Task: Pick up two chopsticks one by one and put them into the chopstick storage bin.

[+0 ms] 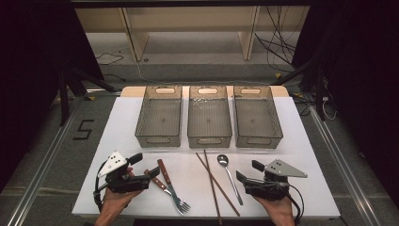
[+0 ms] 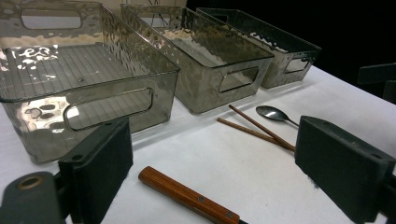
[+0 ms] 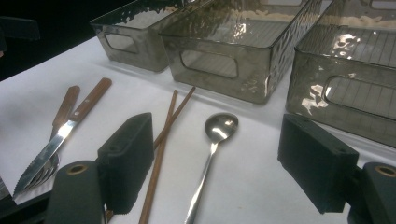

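Observation:
On the white table (image 1: 291,155) lie a wooden-handled knife (image 1: 163,170) and fork (image 1: 184,205), crossed over each other. To their right are a pair of brown chopsticks (image 1: 211,181) and a metal spoon (image 1: 229,176). My left gripper (image 1: 146,165) rests near the front left, open and holding nothing. One wooden handle (image 2: 187,196) lies just ahead of its jaws, seen in the left gripper view (image 2: 215,154). My right gripper (image 1: 248,171) sits at the front right, also open and holding nothing. In the right gripper view (image 3: 219,158) it faces the spoon (image 3: 219,127) and chopsticks (image 3: 168,121).
Three clear grey bins stand side by side at the back: left (image 1: 158,140), middle (image 1: 209,140), right (image 1: 259,140). All three hold nothing. Beyond the table are a wooden shelf frame (image 1: 136,42) and loose cables (image 1: 277,47). A "5" (image 1: 83,129) is marked on the floor at left.

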`<state>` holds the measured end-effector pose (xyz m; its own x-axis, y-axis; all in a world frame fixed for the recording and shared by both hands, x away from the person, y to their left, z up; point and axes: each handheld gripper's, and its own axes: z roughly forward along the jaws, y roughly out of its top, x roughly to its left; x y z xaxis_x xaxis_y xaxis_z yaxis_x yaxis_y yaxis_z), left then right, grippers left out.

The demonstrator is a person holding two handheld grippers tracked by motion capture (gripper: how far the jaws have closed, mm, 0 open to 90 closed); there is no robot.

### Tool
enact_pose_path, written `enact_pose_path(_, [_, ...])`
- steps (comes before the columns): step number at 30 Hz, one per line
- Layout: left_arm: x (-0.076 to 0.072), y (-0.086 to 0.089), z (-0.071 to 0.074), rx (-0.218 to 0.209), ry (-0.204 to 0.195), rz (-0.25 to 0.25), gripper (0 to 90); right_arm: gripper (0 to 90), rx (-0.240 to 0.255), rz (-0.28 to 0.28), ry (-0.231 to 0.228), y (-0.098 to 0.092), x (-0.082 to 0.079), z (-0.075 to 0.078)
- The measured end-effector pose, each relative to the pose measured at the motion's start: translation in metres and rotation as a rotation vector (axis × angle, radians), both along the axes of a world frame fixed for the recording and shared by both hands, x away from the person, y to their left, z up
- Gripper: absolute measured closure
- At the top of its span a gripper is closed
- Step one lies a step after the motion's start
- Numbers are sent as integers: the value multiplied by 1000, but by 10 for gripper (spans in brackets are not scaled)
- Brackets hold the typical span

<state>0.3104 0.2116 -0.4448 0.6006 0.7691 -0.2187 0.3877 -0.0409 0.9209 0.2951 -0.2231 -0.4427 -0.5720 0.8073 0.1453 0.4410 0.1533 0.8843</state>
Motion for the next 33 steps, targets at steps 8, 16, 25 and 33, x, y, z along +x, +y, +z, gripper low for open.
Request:
enact_pose_path(8, [0,0,0,2,0,-2,109,279,-2,-5,2,0,0,2])
enact_pose_path(16, [0,0,0,2,0,0,109,282,-49,5,38,5,2,11])
enact_pose_path(25, [0,0,0,5,-1,0,109,313,-125,70,137,31,3,22])
enact_pose_path(33, [0,-1,0,7,-3,-2,109,345,-246,150,226,62,3,19])
